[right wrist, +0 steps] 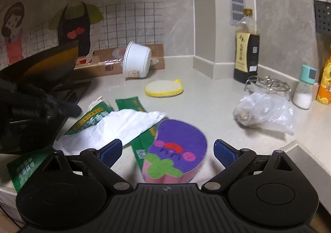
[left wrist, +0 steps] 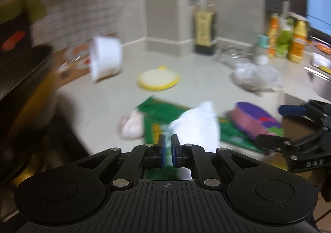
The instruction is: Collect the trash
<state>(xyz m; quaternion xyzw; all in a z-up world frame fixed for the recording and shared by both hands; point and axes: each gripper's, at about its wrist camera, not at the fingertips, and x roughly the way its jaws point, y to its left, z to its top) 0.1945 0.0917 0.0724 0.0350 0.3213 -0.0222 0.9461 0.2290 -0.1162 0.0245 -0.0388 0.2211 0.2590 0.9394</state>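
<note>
The left gripper (left wrist: 168, 146) is nearly closed, whether on the white paper (left wrist: 196, 127) cannot be told; the right gripper (right wrist: 167, 152) is held wide open around the purple sponge (right wrist: 175, 150)

Near the front of the table (right wrist: 206, 104): a sponge (right wrist: 178, 150) lying partly on flat wrappers (right wrist: 91, 118), with a crumpled tissue (right wrist: 115, 127) on top of the wrappers, just left of the sponge. Farther back, a round pad (right wrist: 164, 88). Behind it, by the wall, a tipped-over cup (right wrist: 136, 61). Off to the right, a plastic bag (right wrist: 264, 110), with a wire rack (right wrist: 266, 85), a bottle (right wrist: 247, 50) and a shaker (right wrist: 305, 88) behind.
</note>
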